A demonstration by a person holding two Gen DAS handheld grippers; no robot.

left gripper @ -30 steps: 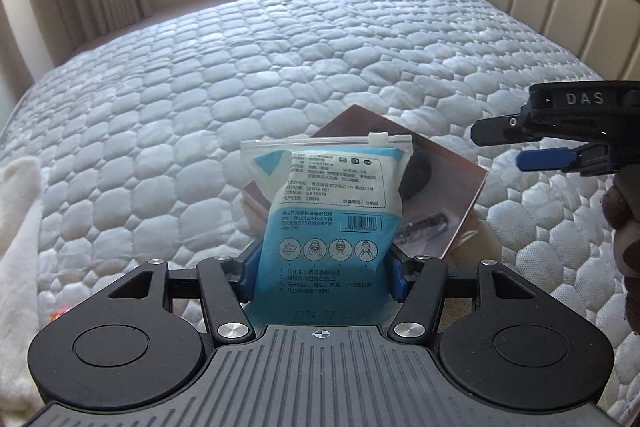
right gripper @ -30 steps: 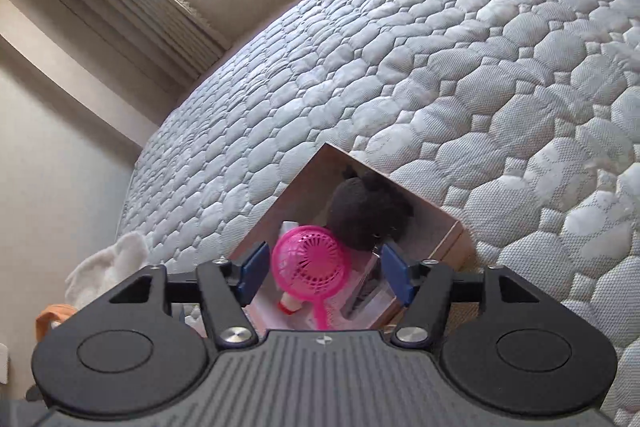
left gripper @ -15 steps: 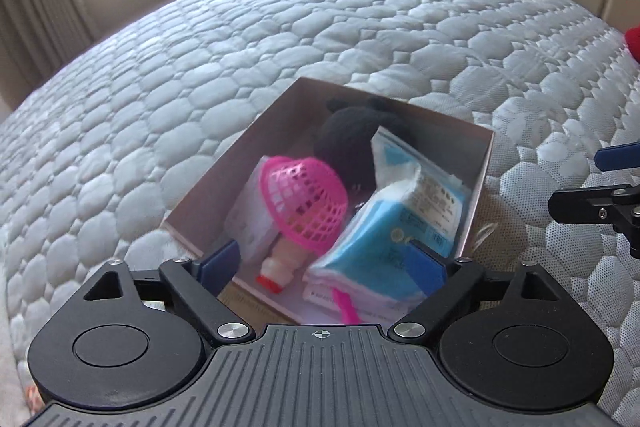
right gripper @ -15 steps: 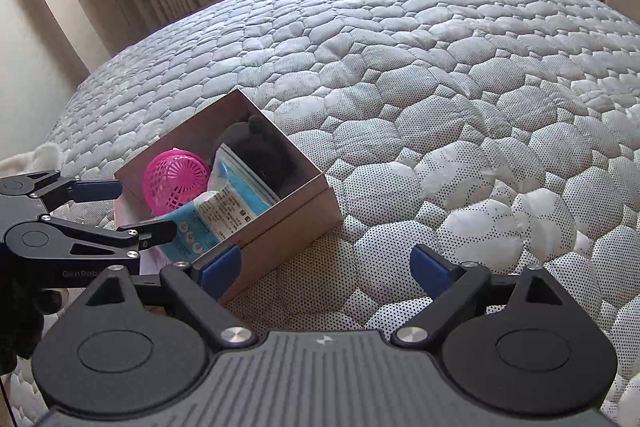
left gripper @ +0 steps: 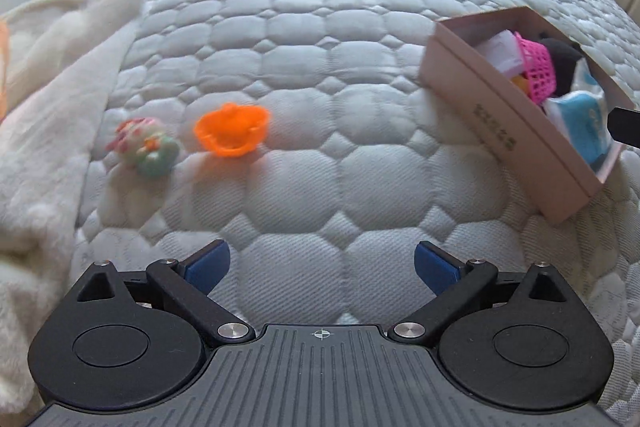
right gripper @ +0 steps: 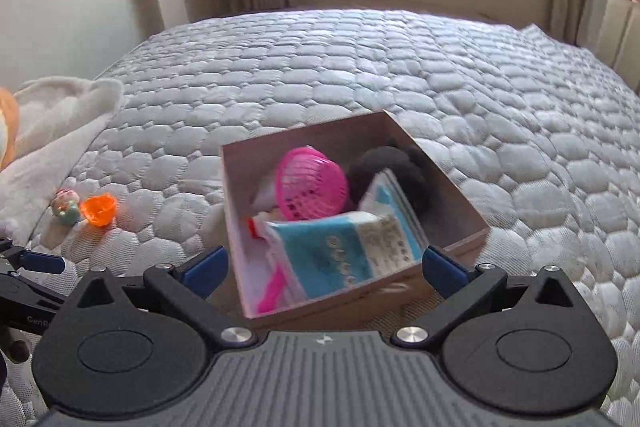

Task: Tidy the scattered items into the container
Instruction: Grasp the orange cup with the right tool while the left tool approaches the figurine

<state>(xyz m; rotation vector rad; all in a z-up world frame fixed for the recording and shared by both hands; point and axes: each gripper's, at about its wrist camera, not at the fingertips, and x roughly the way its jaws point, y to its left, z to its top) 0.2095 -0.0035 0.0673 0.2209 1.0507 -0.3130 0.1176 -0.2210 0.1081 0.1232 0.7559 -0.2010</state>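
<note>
Left wrist view: left gripper [left gripper: 322, 265] spread apart, empty, over quilted mattress [left gripper: 320, 67]; orange cup [left gripper: 231, 129] beside floral toy [left gripper: 144, 146]. Right wrist view: right gripper [right gripper: 325, 269] apart, empty; cardboard box [right gripper: 456, 195] interior with pink basket [right gripper: 310, 183], blue packet [right gripper: 340, 253], black item [right gripper: 394, 171].

box [right gripper: 400, 303]: open, cardboard, 5 o'clock, holds pink fan [right gripper: 311, 188], blue packet [right gripper: 332, 255], black plush [right gripper: 400, 167] | orange cup [left gripper: 231, 131], pastel toy [left gripper: 145, 146]: touching, loose on quilt, 9 o'clock
</note>
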